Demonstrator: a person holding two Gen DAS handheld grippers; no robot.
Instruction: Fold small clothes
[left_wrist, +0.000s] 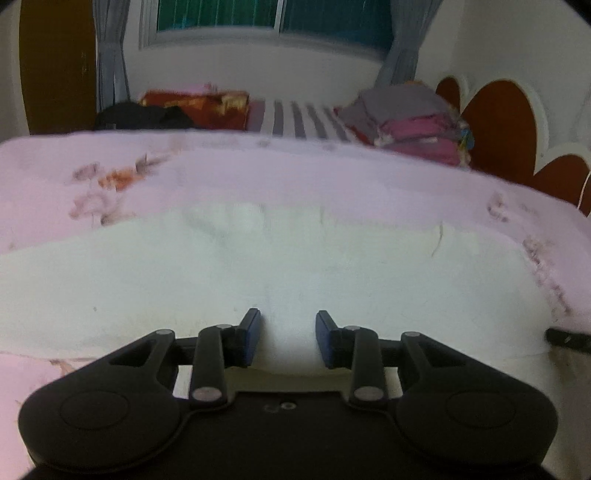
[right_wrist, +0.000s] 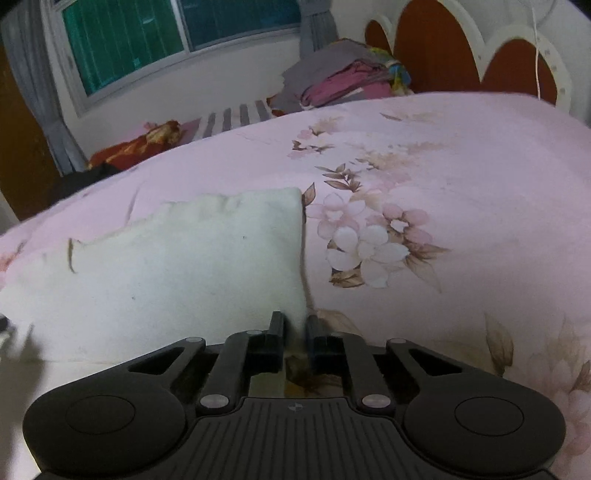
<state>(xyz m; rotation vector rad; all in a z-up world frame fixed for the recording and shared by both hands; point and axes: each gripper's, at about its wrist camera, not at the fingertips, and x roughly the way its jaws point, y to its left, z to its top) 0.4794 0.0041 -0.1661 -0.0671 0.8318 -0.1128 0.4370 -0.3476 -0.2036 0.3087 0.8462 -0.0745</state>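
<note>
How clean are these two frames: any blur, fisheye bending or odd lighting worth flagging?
Left wrist view: soft motion blur over the white cloth and floral bedsheet; the left gripper stays sharp. Right wrist view: crisper, flower print legible on the bedsheet, strong fisheye bowing of the window and headboard. Both dim, pinkish cast, dark corners.

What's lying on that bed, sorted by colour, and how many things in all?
White: 1, the white cloth on the pink floral bedsheet.
Grey and pink: 1, the stack of folded clothes.
Red and gold: 1, the red bundle.
Black: 1, the black garment.
Total: 4
</note>
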